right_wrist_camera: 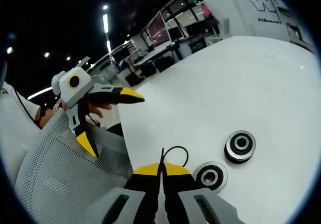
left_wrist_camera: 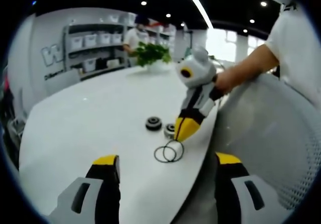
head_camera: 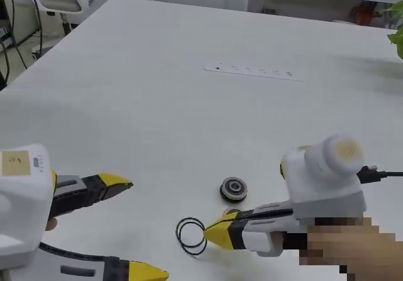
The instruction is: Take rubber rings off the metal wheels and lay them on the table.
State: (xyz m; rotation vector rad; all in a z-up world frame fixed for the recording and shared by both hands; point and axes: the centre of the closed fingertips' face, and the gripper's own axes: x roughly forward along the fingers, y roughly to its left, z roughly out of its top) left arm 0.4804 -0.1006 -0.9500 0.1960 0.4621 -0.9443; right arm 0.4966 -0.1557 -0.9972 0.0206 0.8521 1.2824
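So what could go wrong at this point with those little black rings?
The right gripper looks shut on one of the rubber rings; on release it might cling or spring away. The rings lie near the edge of the table, so a nudge could send them off. A metal wheel sits right beside that gripper and could get knocked and roll.

Black rubber rings [head_camera: 191,235] sit at the right gripper's [head_camera: 213,232] yellow tips; beside that claw, a silver-and-black metal wheel [head_camera: 233,189] on the plain white table [head_camera: 189,92].
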